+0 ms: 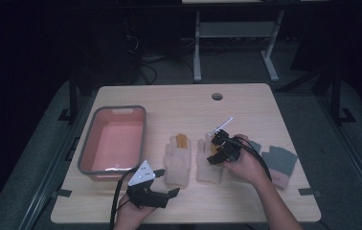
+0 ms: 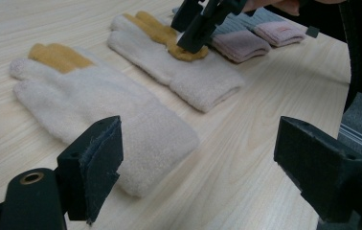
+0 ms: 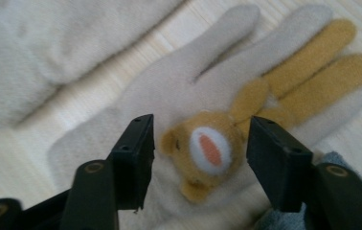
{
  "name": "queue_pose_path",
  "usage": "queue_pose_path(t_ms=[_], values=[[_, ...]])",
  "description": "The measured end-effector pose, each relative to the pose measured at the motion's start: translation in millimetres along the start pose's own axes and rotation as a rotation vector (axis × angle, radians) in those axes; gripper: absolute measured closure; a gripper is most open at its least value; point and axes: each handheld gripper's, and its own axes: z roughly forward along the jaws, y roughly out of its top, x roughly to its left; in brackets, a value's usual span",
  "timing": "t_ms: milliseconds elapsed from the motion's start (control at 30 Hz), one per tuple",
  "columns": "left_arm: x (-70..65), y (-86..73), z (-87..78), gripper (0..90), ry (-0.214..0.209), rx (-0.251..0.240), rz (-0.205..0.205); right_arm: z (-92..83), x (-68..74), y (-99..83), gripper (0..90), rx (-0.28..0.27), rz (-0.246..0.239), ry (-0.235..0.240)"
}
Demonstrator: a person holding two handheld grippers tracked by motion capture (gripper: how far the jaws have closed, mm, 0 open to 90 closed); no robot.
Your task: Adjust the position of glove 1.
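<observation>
On table (image 1: 246, 103): two cream gloves (image 1: 178, 160) (image 1: 209, 165) side by side, two grey gloves (image 1: 280, 163) right of them, one pink tub (image 1: 113, 139) at left. Right gripper (image 1: 220, 148) over second cream glove, jaws parted around its bear face (image 3: 208, 151), gripping nothing; left gripper (image 1: 162, 184) near front edge, jaws wide apart, empty, aimed at first cream glove.
</observation>
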Motion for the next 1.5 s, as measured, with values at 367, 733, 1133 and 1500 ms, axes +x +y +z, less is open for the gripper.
queue_pose_path(t_ms=[367,733,1133,1500], values=[[2.0,0.2,-1.6,17.1,0.005,-0.004,-0.012,15.0,0.4,-0.2,50.6,0.049,0.017,-0.038],[1.5,-0.4,-0.7,17.1,0.004,-0.001,-0.016,15.4,6.9,0.5,59.1,0.061,-0.006,-0.089],[2.8,-0.5,-0.9,17.1,0.009,-0.004,-0.022,4.1,3.7,1.0,63.7,0.044,0.004,-0.062],[3.6,-0.5,-1.8,17.1,0.011,0.005,-0.015,-17.5,11.8,9.4,64.1,0.015,-0.032,-0.067]])
